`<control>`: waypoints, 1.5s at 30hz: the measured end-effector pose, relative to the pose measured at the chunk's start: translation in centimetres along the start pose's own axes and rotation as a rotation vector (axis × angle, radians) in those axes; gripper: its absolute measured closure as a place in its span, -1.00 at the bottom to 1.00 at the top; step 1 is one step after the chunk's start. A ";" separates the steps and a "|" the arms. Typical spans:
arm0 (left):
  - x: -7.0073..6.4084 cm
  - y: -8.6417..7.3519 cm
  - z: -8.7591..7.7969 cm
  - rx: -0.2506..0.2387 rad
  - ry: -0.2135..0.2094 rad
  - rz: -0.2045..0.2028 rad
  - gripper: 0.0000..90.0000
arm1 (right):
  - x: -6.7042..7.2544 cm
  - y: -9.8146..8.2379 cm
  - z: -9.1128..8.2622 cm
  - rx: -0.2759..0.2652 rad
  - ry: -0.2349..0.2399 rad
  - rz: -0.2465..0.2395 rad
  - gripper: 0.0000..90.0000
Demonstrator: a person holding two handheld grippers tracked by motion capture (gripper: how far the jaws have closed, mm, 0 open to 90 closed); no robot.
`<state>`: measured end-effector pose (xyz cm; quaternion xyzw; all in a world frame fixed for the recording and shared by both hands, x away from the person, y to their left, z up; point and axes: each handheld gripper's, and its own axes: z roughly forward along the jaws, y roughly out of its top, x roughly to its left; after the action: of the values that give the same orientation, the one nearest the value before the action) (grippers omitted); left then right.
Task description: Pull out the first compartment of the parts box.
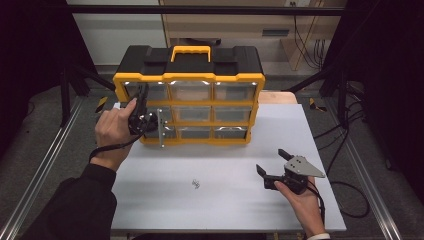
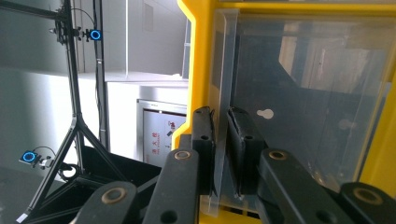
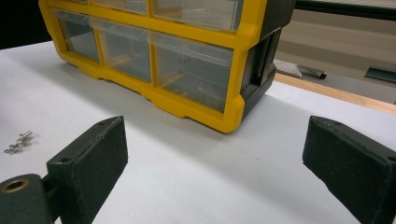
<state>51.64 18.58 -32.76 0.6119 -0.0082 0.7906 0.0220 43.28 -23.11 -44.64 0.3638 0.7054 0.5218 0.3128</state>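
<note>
Dim at the edges from above, bright on the white table (image 1: 225,165), lit from overhead. Sharp white glare along the top row of clear drawers on the yellow organizer (image 1: 189,82). Soft shadow under the organizer's front, darker in the right gripper view. Slightly soft and low in detail overall. Washed out and hazy through the clear drawer front (image 2: 299,93) in the left gripper view, pale reflections across it. Near jaws blurred in both gripper views. Tiny metal bits (image 3: 17,142) catching light.
</note>
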 end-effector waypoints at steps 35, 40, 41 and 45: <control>-0.3 0.0 -0.2 0.002 0.026 0.025 0.86 | 0.0 -0.1 0.1 0.002 0.001 -0.005 -0.85; -0.3 0.0 -0.2 0.002 0.027 0.022 0.86 | 0.0 -0.1 0.1 0.002 0.000 -0.006 -0.85; -0.3 0.1 -0.2 0.003 0.027 0.024 0.86 | 0.0 -0.1 0.1 0.002 -0.001 -0.007 -0.85; -0.3 0.1 -0.2 0.002 0.026 0.023 0.86 | 0.0 -0.1 0.1 0.005 -0.002 -0.005 -0.85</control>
<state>51.52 18.53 -33.08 0.6014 -0.0139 0.7987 0.0125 43.37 -23.11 -44.75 0.3633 0.7074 0.5187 0.3139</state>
